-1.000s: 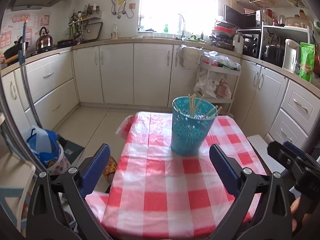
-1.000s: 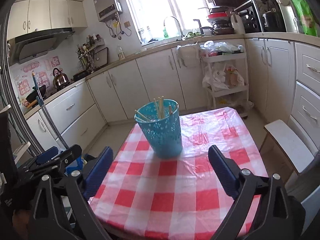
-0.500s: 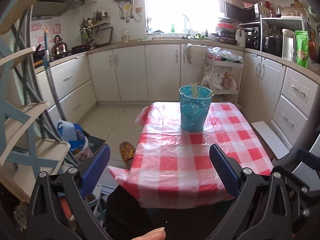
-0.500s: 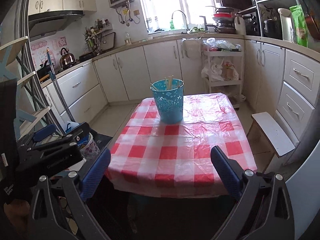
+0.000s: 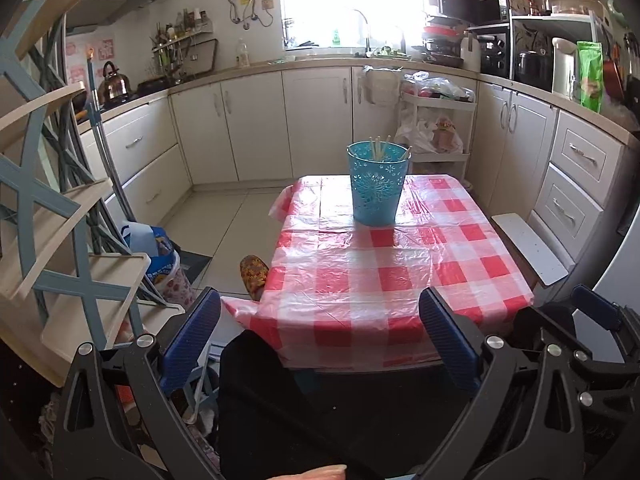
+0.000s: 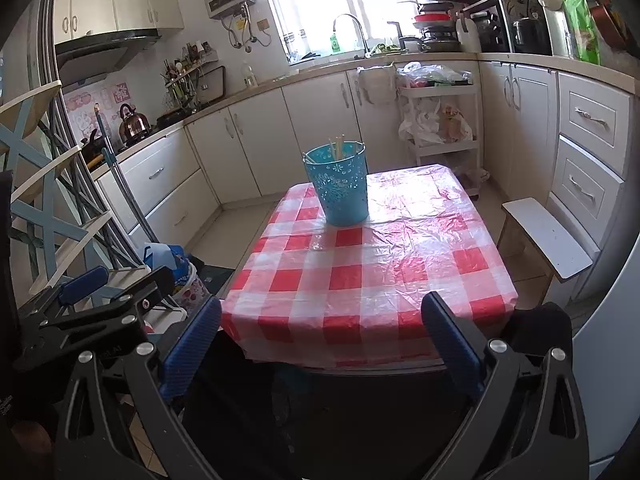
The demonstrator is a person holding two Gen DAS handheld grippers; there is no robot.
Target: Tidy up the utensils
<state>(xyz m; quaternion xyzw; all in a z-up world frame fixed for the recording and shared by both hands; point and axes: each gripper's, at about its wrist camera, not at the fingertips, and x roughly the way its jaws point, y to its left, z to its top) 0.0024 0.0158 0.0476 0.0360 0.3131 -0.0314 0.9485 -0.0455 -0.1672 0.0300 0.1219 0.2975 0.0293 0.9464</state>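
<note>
Both the left gripper [image 5: 320, 340] and right gripper [image 6: 320, 340] hang released and empty off the table [image 5: 400, 280]; chopsticks [image 5: 378, 148] stand in the blue basket [image 5: 378, 184], which a careless reach could topple

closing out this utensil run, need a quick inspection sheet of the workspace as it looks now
Surface: table under red-and-white checked plastic cloth, wrinkled, bare apart from the basket.
Job's things: turquoise perforated plastic basket upright toward the far end, holding pale wooden chopsticks.
Clutter: nothing seen on the table.
Grippers: left gripper and right gripper both open, empty, short of the near table edge.
Cables: nothing seen on the table.
Surroundings: white stool right of the table; patterned slipper on the floor; white cabinets behind.
</note>
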